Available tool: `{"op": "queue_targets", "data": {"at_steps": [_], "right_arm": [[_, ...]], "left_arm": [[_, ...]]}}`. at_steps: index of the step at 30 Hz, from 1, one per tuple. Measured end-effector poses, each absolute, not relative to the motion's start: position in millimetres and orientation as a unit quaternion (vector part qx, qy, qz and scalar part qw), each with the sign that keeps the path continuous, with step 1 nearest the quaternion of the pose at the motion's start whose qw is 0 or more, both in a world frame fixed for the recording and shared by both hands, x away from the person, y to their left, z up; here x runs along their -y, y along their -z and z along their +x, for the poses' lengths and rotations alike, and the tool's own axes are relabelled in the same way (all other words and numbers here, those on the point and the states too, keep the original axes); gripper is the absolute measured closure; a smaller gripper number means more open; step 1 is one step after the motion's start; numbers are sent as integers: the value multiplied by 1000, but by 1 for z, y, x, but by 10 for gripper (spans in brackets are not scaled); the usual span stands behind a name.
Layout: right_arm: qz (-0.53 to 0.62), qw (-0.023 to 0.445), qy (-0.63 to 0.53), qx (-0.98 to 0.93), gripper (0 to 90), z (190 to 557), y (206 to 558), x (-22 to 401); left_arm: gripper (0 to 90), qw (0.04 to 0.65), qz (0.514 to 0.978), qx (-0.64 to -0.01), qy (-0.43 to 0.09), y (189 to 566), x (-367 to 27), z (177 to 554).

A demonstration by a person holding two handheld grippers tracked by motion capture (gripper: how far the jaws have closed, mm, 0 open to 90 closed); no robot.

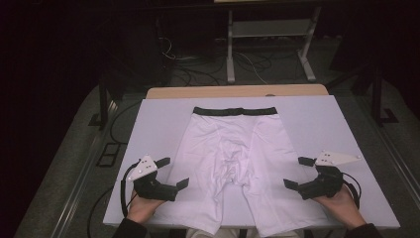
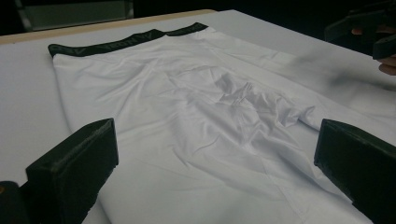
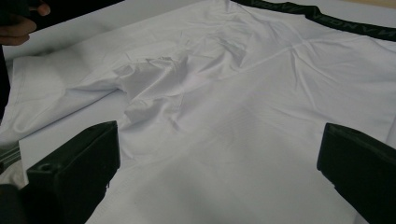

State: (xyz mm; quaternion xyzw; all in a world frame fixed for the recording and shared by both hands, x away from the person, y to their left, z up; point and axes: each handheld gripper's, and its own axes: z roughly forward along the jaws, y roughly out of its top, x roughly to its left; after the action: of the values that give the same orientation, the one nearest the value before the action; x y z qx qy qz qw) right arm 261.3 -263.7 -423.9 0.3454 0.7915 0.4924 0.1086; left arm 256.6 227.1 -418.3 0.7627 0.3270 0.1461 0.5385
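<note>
A pair of white shorts [image 1: 233, 148] with a dark waistband [image 1: 235, 111] is spread flat on the table. The waistband is turned to the far edge, and the fabric is wrinkled at the crotch.

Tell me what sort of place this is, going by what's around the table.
Probably a lab or recording workspace, not a home. A white board covers a wooden table with white shorts spread flat on it; behind, loose cables trail over the floor by a metal frame stand, in a dark room.

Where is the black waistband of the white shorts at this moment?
In the high view, the black waistband lies at the far end of the white shorts, near the table's far wooden edge, away from both grippers.
</note>
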Motion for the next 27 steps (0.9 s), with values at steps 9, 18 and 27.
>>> {"op": "queue_targets", "data": {"at_steps": [9,18,27], "right_arm": [[346,108,-493,-791,0,261,423,264],[349,112,-496,-787,0,260,420,267],[352,118,-497,-785,0,259,415,266]], "left_arm": [[0,538,763,-326,-147,418,-227,256],[0,539,764,-324,-147,418,-227,256],[0,537,764,-326,-148,418,-227,255]]}}
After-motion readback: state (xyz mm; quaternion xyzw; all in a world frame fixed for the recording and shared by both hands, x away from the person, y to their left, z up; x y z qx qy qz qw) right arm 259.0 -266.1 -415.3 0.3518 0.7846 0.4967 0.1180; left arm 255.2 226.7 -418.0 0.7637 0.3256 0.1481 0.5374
